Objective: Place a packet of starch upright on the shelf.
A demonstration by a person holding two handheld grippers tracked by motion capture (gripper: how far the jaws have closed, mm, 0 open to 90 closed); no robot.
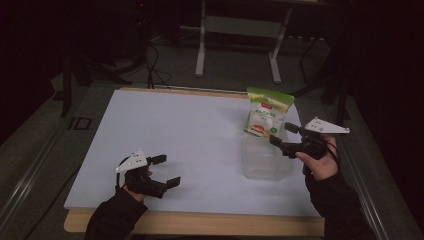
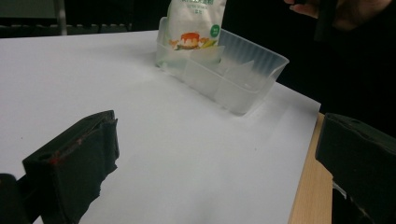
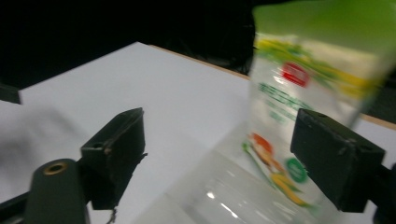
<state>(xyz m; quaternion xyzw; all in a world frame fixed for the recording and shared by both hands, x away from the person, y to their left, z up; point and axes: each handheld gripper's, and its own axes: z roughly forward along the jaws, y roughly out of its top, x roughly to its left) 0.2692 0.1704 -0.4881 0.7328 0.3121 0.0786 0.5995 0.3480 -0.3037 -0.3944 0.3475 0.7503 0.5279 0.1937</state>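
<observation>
The pouch, green-topped with a red logo and unreadable print, stands in the clear tub; right gripper and left gripper both gape, holding nothing.

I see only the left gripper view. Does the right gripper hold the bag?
Observer: No. The right gripper is open beside the bag; its pads do not press it.
Operator: My view cuts off the bag's top. What is it like?
Observer: It is a green band, standing upright.
Operator: Where does the tray lie?
Observer: On the person's right side, well apart from the left gripper.
</observation>
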